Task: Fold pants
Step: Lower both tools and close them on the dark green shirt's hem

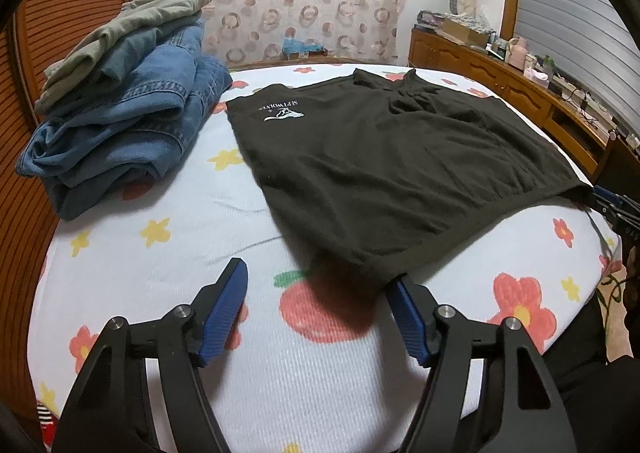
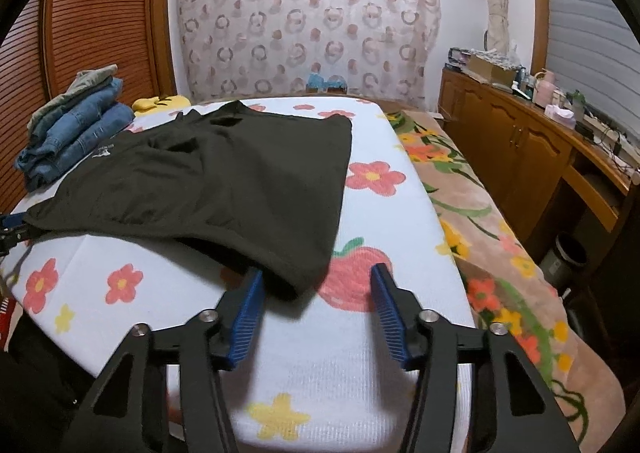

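Dark olive-black pants (image 1: pixel 380 165) lie spread flat on the flowered white bed sheet (image 1: pixel 160 253), a white logo (image 1: pixel 282 111) facing up near their far left edge. My left gripper (image 1: pixel 320 273) stands open at the near hem; its right fingertip (image 1: pixel 402 283) touches the near corner of the cloth, and the left one rests on bare sheet. In the right wrist view the pants (image 2: pixel 220 181) reach toward me, and their near corner lies between the open jaws of my right gripper (image 2: pixel 318 273), whose left fingertip (image 2: pixel 256 281) is against the cloth.
A stack of folded jeans (image 1: pixel 132 125) topped by an olive garment (image 1: pixel 132 25) sits at the far left of the bed. Right of the sheet lies a flowered blanket (image 2: pixel 480 213), then a wooden cabinet (image 2: pixel 520 141) and a dark bin (image 2: pixel 564 257).
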`<state>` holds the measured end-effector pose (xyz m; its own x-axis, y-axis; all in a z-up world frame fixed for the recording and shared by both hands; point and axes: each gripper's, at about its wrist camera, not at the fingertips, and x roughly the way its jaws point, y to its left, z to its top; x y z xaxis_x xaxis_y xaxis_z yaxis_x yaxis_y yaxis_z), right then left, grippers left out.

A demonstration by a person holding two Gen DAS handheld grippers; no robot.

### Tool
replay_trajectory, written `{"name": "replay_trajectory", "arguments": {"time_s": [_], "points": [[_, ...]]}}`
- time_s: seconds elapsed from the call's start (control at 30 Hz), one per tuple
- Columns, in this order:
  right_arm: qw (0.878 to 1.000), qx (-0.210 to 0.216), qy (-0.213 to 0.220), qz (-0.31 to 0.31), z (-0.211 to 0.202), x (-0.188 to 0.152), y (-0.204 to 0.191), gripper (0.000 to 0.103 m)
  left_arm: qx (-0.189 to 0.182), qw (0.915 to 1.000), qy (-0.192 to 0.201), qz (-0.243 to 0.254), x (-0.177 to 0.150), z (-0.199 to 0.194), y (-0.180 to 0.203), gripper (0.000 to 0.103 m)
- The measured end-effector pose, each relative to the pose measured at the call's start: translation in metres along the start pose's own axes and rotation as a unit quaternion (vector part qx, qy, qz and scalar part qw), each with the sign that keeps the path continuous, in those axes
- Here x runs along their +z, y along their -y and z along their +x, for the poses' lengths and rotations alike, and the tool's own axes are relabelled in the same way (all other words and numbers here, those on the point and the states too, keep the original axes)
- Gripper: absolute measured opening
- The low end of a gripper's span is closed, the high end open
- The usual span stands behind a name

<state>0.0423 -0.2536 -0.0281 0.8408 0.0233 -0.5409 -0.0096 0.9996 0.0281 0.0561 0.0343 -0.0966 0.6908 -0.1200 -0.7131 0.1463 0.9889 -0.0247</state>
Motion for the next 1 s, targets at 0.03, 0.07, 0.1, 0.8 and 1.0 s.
{"name": "replay_trajectory", "arguments": {"time_s": [0.03,0.07,0.1,0.8,1.0], "points": [[1.0,0.0,0.0,0.0,-0.001,0.0,-0.001,0.04,0.0,1.0,0.0,0.0,0.0,0.0,0.0,0.071],[1.0,-0.001,-0.001,-0.001,-0.001,0.002,-0.001,0.035,-0.001,1.0,0.001,0.0,0.0,0.001,0.0,0.071],[1.0,0.007,-0.002,-0.004,-0.001,0.002,-0.001,0.033,-0.001,1.0,0.001,0.0,0.0,0.001,0.0,0.071],[1.0,0.023,0.005,-0.008,-0.014,0.005,0.008,0.01,-0.026,0.999,0.037,-0.002,0.005,-0.019,0.005,0.011],[0.999,0.03,0.021,-0.011,-0.028,0.003,0.011,0.009,-0.026,0.9984,0.05,-0.003,0.01,-0.032,0.006,0.01]]}}
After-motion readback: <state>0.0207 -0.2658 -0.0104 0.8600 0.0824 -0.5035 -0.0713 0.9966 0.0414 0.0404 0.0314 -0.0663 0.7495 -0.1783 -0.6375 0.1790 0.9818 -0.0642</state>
